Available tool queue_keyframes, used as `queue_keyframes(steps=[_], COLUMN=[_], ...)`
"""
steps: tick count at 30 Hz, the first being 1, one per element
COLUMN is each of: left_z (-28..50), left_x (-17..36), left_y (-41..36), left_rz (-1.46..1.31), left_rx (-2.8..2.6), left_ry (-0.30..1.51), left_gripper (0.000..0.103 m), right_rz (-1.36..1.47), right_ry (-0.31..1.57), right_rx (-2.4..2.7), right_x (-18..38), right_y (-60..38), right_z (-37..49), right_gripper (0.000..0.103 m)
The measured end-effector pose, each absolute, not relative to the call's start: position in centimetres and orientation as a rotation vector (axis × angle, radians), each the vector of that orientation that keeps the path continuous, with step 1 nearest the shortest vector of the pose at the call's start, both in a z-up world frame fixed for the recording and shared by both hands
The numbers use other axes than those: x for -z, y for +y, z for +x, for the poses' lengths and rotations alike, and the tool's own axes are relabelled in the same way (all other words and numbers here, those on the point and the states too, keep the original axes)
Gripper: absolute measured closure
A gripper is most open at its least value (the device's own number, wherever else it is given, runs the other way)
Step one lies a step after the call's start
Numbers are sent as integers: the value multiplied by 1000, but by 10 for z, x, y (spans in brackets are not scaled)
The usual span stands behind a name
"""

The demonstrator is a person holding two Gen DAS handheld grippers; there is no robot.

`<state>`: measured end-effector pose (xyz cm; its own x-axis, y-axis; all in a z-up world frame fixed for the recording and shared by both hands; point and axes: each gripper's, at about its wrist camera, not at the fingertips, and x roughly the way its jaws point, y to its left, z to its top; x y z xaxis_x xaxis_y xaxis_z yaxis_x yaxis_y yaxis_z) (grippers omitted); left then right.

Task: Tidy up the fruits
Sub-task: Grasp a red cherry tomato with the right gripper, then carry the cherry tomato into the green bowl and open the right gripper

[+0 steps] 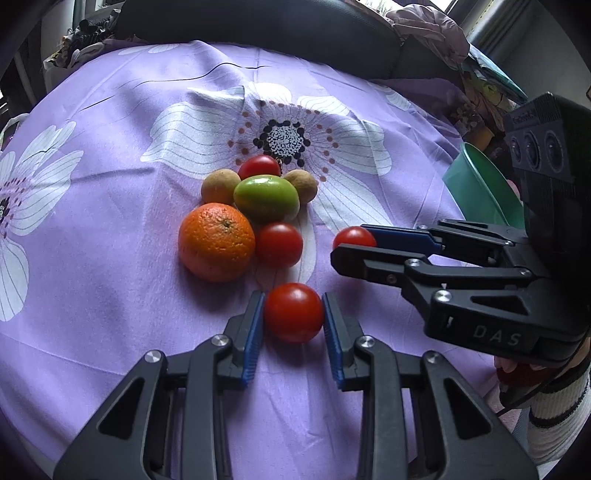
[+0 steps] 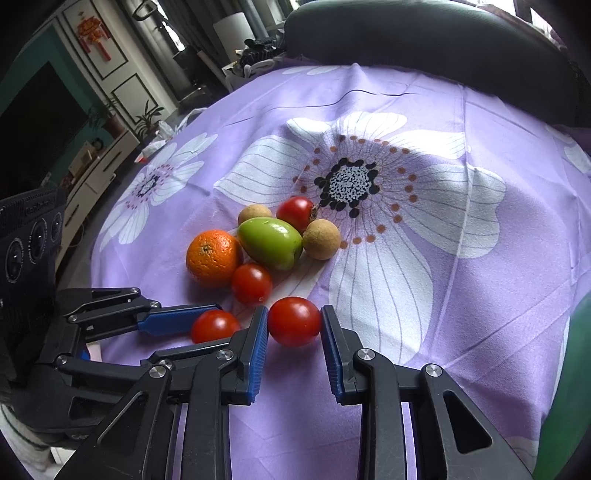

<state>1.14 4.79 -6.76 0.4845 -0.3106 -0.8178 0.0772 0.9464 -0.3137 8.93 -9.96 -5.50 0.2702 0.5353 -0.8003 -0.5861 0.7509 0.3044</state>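
Observation:
Fruits lie in a cluster on the purple flowered cloth: an orange, a green fruit, two brown round fruits, and red tomatoes. My left gripper is shut on a red tomatoe, its blue pads touching both sides. My right gripper is shut on another red tomato; it shows in the left wrist view holding the tomato. The left gripper shows in the right wrist view with its tomato.
A green bowl stands at the table's right edge, behind the right gripper; its rim also shows in the right wrist view. A dark chair back lies beyond the table. Cluttered items sit at the far right.

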Motion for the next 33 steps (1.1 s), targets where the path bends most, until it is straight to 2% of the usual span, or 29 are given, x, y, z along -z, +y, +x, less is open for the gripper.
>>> queue_keyframes(steps=[10, 33], left_z=[-3, 8], left_x=[52, 10], left_y=[38, -30], left_rz=[-226, -121], left_rx=[243, 368], left_ry=[1013, 918], left_gripper=[72, 72], right_rz=[86, 205], right_ry=[970, 799], right_rx=[-728, -620], right_x=[29, -14], right_y=[-136, -212], right_z=[60, 17], right_gripper=[73, 73])
